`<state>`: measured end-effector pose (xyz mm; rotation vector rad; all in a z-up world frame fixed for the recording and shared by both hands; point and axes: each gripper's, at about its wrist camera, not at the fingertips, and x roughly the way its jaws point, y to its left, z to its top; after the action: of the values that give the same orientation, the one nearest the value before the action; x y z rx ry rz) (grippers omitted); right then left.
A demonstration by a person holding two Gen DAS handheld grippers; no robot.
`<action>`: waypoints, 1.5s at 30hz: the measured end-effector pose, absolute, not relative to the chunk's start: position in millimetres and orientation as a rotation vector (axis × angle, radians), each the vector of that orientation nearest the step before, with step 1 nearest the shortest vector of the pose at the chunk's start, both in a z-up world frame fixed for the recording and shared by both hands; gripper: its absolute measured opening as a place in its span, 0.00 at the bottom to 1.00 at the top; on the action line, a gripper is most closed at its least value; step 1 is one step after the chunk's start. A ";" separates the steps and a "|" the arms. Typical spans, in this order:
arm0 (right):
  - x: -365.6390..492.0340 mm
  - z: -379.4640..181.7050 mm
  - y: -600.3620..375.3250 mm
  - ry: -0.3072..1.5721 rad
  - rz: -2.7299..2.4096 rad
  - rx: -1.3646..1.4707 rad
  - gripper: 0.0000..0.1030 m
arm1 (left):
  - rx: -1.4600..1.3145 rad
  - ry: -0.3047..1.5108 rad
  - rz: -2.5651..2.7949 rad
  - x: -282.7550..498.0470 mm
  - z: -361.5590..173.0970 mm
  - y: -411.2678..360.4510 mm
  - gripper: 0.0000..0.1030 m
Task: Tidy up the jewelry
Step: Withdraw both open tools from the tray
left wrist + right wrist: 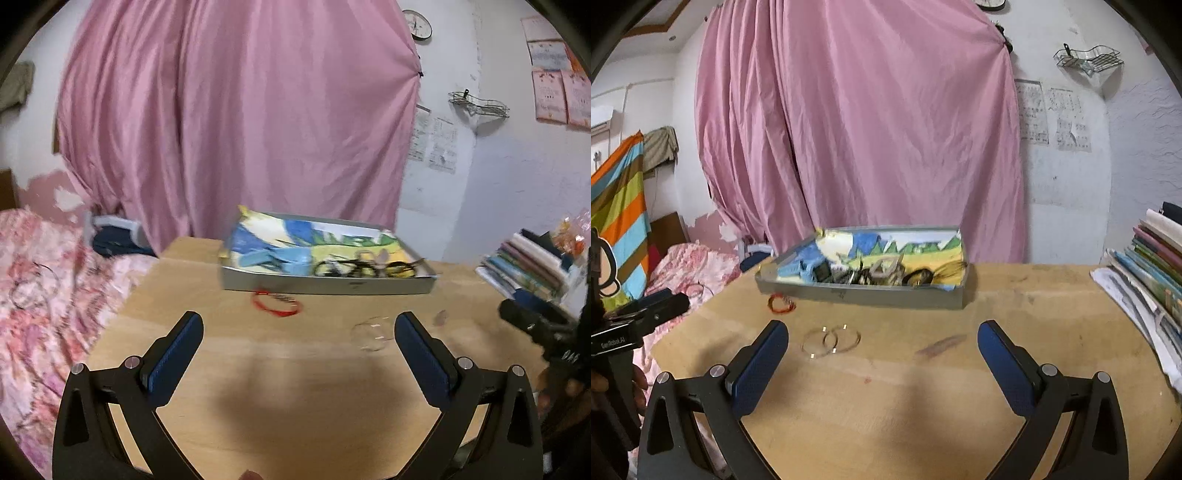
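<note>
A shallow grey tray (325,286) (864,295) lined with a blue, green and yellow picture sits at the far side of the wooden table (295,387) (905,387). Dark bangles and other jewelry (354,267) (882,275) lie tangled inside it. A red bracelet (275,302) (781,303) lies on the table just in front of the tray. Two thin clear bangles (371,332) (831,339) overlap on the wood nearer to me. My left gripper (299,332) and right gripper (882,341) both hover open above the table, with nothing between their fingers.
A stack of books (532,262) (1152,291) sits at the table's right edge. A bed with a pink floral cover (48,295) (690,266) borders the table on the left, with thin rings lying on it. A pink curtain (240,110) hangs behind the table.
</note>
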<state>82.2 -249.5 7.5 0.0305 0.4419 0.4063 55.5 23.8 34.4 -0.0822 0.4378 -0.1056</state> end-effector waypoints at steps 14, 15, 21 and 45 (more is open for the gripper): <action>94.0 -32.2 -208.0 0.647 0.410 -0.060 1.00 | -0.005 0.576 -0.047 48.9 -10.4 50.0 0.99; 94.8 -33.2 -206.4 0.653 0.413 -0.063 1.00 | -0.003 0.580 -0.047 48.5 -13.4 51.9 0.99; 99.9 -39.2 -197.3 0.677 0.425 -0.084 1.00 | -0.007 0.594 -0.048 55.2 -17.0 57.5 0.99; 157.3 -35.0 -177.3 0.837 0.652 -0.169 1.00 | -0.188 0.812 -0.126 176.3 -10.7 71.2 0.98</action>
<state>157.3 -177.3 -35.0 -0.1689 0.8374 0.6517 176.3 71.2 -10.7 -0.1876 0.8117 -0.1257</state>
